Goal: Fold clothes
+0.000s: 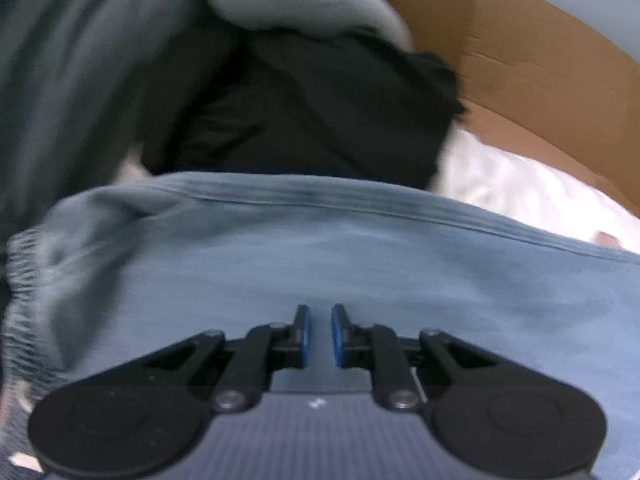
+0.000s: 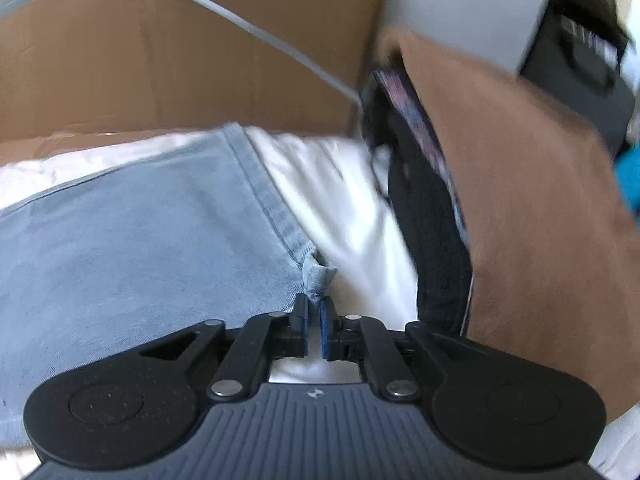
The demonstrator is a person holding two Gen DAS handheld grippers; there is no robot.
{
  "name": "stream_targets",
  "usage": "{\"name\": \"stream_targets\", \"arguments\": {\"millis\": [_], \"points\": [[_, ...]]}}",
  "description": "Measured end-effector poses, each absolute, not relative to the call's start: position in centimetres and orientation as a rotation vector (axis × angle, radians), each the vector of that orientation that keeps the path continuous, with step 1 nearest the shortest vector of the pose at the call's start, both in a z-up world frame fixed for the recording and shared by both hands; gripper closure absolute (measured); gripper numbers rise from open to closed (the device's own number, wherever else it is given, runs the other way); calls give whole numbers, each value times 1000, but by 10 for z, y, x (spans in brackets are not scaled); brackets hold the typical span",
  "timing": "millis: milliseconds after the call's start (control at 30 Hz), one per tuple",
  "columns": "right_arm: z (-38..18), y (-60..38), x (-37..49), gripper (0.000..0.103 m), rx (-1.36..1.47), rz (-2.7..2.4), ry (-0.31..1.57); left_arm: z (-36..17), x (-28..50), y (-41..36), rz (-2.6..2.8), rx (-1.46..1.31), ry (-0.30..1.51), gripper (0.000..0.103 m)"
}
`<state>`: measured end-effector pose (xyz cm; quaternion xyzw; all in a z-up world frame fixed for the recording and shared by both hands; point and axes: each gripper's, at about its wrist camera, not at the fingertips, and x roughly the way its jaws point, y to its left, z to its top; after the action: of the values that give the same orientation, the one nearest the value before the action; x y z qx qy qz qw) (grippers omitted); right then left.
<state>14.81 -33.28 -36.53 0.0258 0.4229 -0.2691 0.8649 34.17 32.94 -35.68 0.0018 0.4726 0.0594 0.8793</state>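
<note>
Blue cloth, a faded garment w/ a stitched hem and a ribbed band at one end, filled most of both views and lay spread over a white sheet; it looked mostly flat, no finished fold visible, so I judged the task early, approx. at the first fold; behind it sat a heap of other clothes, a black garment and a grey one, apparently still waiting; a brown cardboard box stood beyond; right gripper had its jaws drawn nearly together, pinching the hem corner of the blue cloth, which bunched up just past the pads; left gripper showed a narrow gap w/ blue fabric under and between the fingers, but whether it clamped the cloth I couldn't tell for sure.
</note>
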Motion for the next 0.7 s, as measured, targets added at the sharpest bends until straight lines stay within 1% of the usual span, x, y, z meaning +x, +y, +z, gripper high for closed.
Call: {"name": "stream_targets", "arguments": {"millis": [67,133,200,300,467,500,600,700], "points": [[-355,-319,147,72,-12,-541,860,-349,337,347,173,-1,956,89],[-345,-310,146,62,-39,-527,818,-339,332,364,219,-2,926,89],[-335,-303,144,61,-58,-518,775,-328,325,380,262,9,898,88],[-335,-297,151,61,-23,-489,749,-321,319,407,333,23,883,88],[-333,-274,153,61,17,-379,770,-333,323,445,384,-46,912,93],[-334,-269,154,61,16,-356,776,-336,324,450,388,-53,922,96],[-336,-251,154,60,12,-271,793,-345,328,457,389,-63,937,97],[-340,-233,154,54,-4,-192,812,-351,335,461,390,-68,940,97]]}}
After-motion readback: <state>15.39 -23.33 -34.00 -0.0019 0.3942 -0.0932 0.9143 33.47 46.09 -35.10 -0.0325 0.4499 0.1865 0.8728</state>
